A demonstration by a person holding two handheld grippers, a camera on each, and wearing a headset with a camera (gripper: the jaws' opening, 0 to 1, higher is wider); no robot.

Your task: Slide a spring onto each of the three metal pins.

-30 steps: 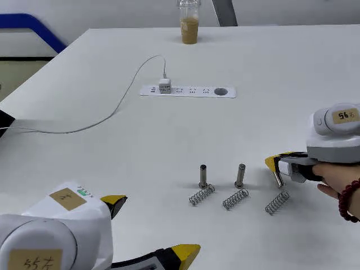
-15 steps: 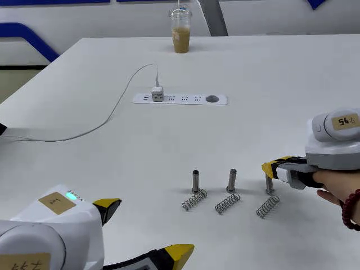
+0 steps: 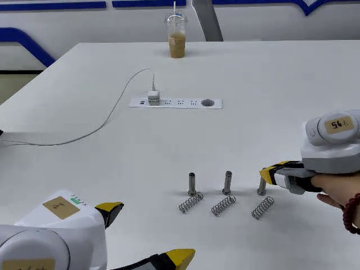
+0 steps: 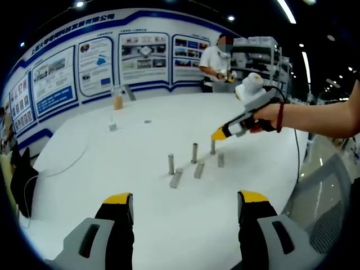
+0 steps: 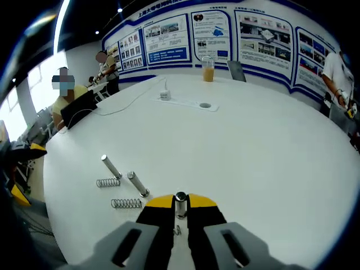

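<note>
Three short metal pins stand in a row on the white table: left pin (image 3: pixel 192 184), middle pin (image 3: pixel 227 183), right pin (image 3: pixel 261 186). A loose spring lies in front of each: left spring (image 3: pixel 190 202), middle spring (image 3: pixel 223 205), right spring (image 3: pixel 262 207). My right gripper (image 3: pixel 266 175) comes in from the right, shut on the top of the right pin (image 5: pixel 180 203). The other two pins (image 5: pixel 111 166) (image 5: pixel 137 183) lie to its left in the right gripper view. My left gripper (image 4: pixel 185 202) is open and holds nothing, low at the near left (image 3: pixel 145 235), well short of the pins (image 4: pixel 194 153).
A white power strip (image 3: pixel 175 103) with a plugged charger (image 3: pixel 153 98) and a cable (image 3: pixel 107 117) lies mid-table. A cup of brown drink (image 3: pixel 176 39) stands at the far edge. People sit beyond the table (image 5: pixel 70 95).
The right pin, tilted in my right gripper a second ago, now stands upright on the table with the gripper still on it. The head camera has tipped up a little.
</note>
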